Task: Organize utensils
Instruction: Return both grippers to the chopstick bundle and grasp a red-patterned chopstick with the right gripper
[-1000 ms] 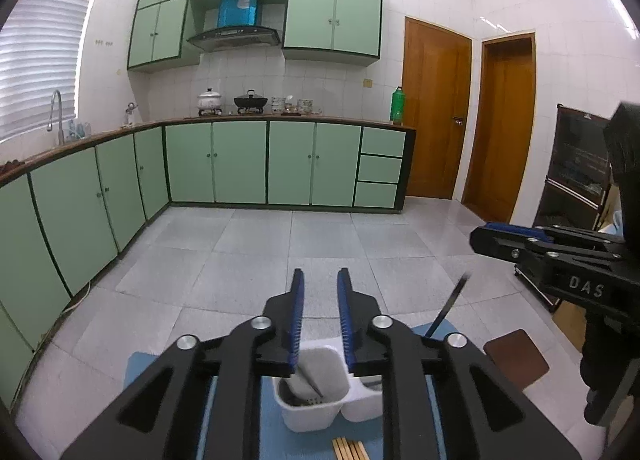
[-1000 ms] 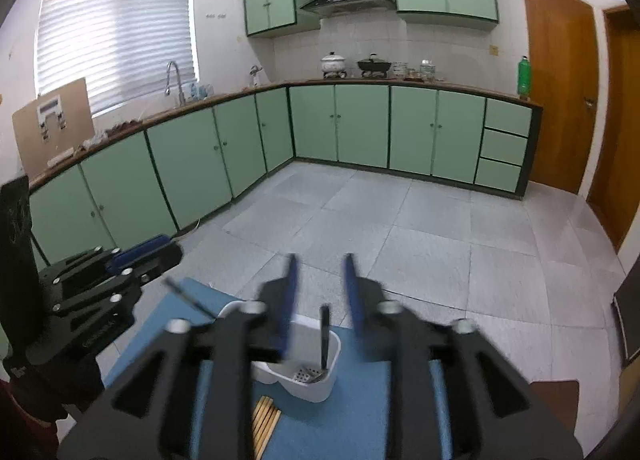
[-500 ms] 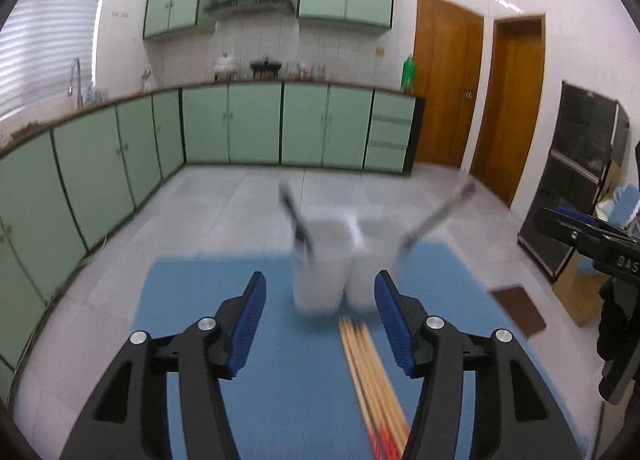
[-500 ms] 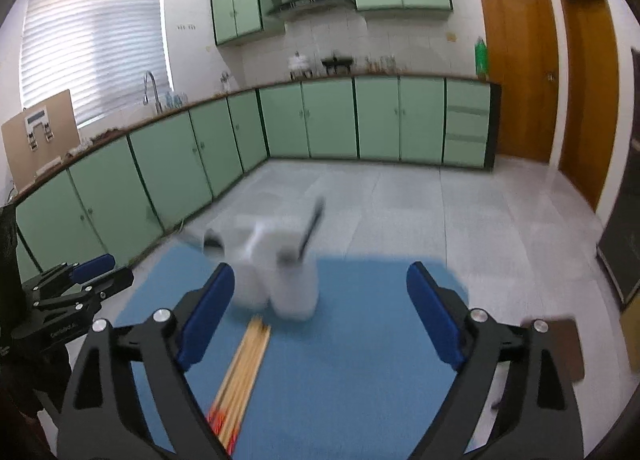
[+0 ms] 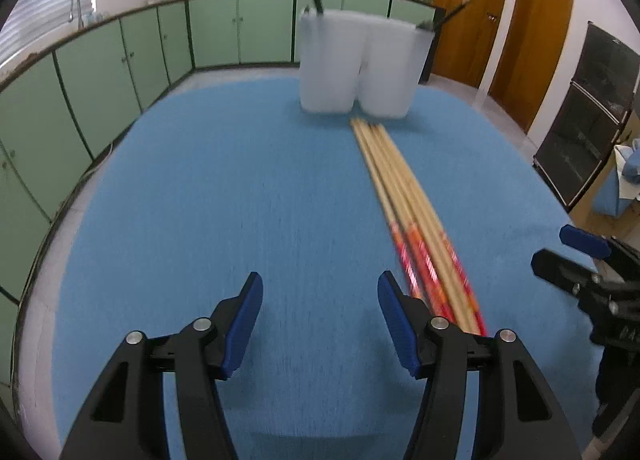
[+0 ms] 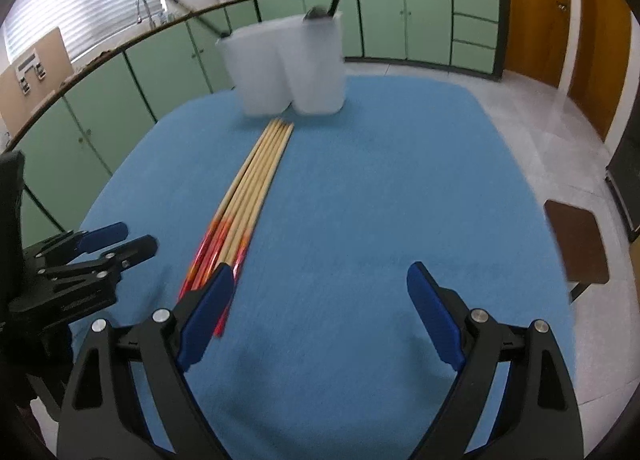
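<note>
A white two-compartment utensil holder [image 5: 356, 66] [image 6: 288, 68] stands at the far side of a blue mat [image 5: 240, 200] [image 6: 380, 188]; a dark-handled utensil sticks up from each compartment. Several wooden chopsticks with red ends [image 5: 412, 216] [image 6: 248, 192] lie in a bundle in front of it. My left gripper [image 5: 320, 324] is open and empty, low over the mat, just left of the chopsticks' red ends. My right gripper [image 6: 320, 312] is open and empty, just right of those ends. Each gripper shows in the other's view: the right one [image 5: 580, 272], the left one [image 6: 92, 256].
The mat lies on a table in a kitchen with green cabinets [image 5: 120, 68]. A brown stool [image 6: 576, 244] stands on the tiled floor to the right. A black cabinet [image 5: 588, 112] and wooden doors [image 5: 532, 28] are at the right.
Both grippers have opened wide and dropped down toward the mat. The view has tilted from the room down onto the holder and chopsticks, which now lie close ahead.
</note>
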Available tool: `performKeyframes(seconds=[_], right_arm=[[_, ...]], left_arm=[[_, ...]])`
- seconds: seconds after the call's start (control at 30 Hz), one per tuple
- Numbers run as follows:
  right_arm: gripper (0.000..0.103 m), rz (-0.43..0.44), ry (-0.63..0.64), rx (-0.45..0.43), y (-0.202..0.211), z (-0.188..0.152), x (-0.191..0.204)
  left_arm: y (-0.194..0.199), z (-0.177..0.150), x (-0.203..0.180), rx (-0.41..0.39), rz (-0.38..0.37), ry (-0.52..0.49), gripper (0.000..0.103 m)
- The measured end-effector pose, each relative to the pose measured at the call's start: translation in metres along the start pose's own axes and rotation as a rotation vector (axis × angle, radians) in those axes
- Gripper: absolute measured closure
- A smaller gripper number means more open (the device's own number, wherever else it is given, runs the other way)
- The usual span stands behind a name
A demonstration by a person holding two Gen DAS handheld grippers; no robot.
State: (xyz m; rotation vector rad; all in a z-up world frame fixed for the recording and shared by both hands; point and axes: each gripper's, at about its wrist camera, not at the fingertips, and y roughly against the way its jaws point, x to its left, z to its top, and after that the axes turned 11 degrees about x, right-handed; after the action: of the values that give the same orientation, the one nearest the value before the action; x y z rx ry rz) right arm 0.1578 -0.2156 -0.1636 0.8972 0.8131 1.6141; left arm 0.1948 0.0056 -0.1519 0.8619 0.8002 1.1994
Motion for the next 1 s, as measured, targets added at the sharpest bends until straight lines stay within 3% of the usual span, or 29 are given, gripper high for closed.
performKeyframes(seconds=[0.47, 0.83, 1.0], right_arm=[[0.024, -0.055, 0.09, 0.052, -0.019, -0.021, 0.034], [0.028, -0.128, 0.047, 0.034, -0.016, -0.018, 0.011], [0.037, -0.048, 0.047, 0.036, -0.015, -0.024, 0.015]], left_arm=[[-0.003, -0.018, 0.001, -0.001, 0.031, 0.002, 0.04], [-0.007, -0.016, -0.001, -0.009, 0.017, 0.012, 0.039], [-0.005, -0.017, 0.001, -0.009, 0.016, 0.012, 0.039]])
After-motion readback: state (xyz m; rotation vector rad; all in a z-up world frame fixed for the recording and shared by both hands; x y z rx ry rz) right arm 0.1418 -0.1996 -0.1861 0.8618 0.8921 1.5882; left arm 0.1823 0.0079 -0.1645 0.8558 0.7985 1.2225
